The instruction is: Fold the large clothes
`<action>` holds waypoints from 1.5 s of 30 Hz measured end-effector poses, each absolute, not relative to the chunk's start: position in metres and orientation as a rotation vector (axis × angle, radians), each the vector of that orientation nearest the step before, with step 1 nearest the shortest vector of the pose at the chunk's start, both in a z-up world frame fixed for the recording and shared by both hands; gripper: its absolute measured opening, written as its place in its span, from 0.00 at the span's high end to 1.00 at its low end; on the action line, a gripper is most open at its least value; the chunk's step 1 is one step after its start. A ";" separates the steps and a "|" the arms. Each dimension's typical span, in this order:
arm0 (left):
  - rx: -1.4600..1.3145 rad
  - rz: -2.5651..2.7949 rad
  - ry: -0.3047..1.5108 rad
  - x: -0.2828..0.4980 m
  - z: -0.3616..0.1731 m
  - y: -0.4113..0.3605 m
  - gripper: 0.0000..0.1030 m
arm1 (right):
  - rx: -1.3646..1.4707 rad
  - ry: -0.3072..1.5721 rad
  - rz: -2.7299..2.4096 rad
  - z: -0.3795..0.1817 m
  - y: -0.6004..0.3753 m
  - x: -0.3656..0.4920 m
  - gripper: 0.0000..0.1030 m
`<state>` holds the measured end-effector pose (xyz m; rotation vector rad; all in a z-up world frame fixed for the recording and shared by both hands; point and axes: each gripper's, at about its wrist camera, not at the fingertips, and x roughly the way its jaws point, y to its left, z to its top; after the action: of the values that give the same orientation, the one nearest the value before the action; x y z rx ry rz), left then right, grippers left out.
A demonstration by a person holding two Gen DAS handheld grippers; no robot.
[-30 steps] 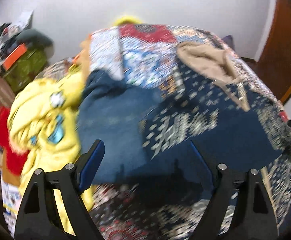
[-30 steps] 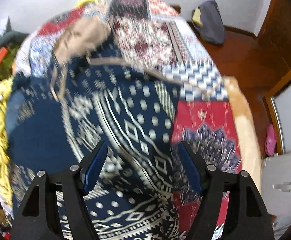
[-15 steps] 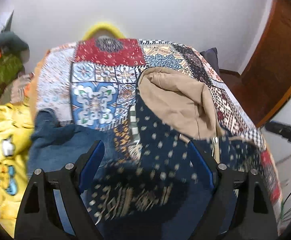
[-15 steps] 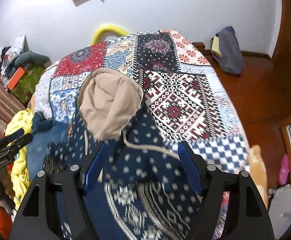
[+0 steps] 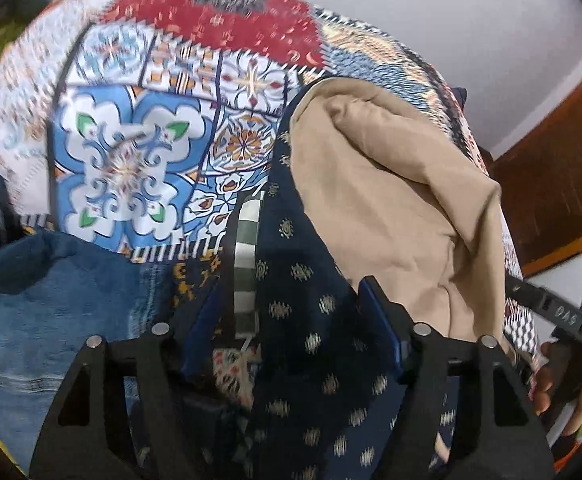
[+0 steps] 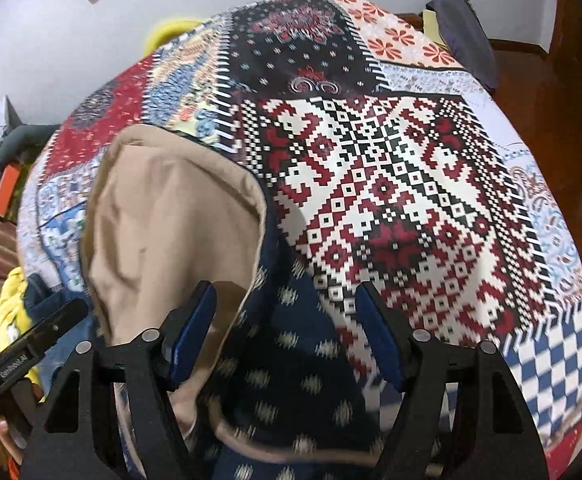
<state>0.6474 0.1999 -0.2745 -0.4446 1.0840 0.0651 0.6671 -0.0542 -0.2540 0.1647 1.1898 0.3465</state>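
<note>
Hoodie (image 5: 311, 320) first: it is dark blue with little pale dots and a tan hood (image 5: 391, 184), and it lies spread on the bed, on top of the patchwork bedspread (image 5: 131, 152), with the hood pointing toward the far wall. I think it is laid flat like that so the sides can be picked up and folded in. My left gripper (image 5: 291, 312) points down at the blue cloth just beside the hood's left edge. Its jaws are closing, with cloth between them, but the pads do not press on it yet. My right gripper (image 6: 287, 328) is over the other side, where the hood meets the blue cloth. Its jaws are closing too, and they do not pinch anything yet either. Jeans (image 5: 51, 300) and something yellow (image 6: 11, 304) sit off to the left, out of the way. Each gripper can see writing on the other one's handle, but it is too small and blurry for me to read.
</note>
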 end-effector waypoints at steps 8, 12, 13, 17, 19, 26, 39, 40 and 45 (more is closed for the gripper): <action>-0.443 0.039 1.078 0.652 -0.282 0.194 0.91 | 0.161 1.210 0.337 -0.268 -0.054 0.664 0.93; -0.322 0.041 1.026 0.637 -0.253 0.181 0.93 | 0.109 1.146 0.359 -0.241 -0.056 0.642 0.93; -0.291 0.027 1.002 0.629 -0.241 0.176 0.93 | 0.109 1.127 0.381 -0.229 -0.058 0.632 0.94; -0.233 -0.036 0.934 0.598 -0.195 0.165 0.93 | 0.088 1.037 0.453 -0.176 -0.072 0.590 0.94; -0.189 -0.074 0.897 0.574 -0.168 0.155 0.93 | 0.061 1.003 0.483 -0.152 -0.078 0.568 0.94; -0.101 -0.185 0.825 0.491 -0.110 0.126 0.93 | -0.012 0.933 0.551 -0.119 -0.094 0.501 0.94; -0.106 -0.182 1.016 0.392 -0.197 0.125 0.93 | 0.017 1.017 0.533 -0.185 -0.129 0.411 0.94; -0.113 -0.177 1.034 0.389 -0.207 0.126 0.93 | 0.024 1.025 0.528 -0.191 -0.130 0.410 0.94; -0.078 -0.128 1.070 0.376 -0.241 0.118 0.92 | -0.022 1.031 0.478 -0.212 -0.130 0.403 0.93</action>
<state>0.3761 0.1180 -0.2412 -0.0784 1.0703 -0.1276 0.4033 -0.1300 -0.2124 -0.0220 1.0309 0.4782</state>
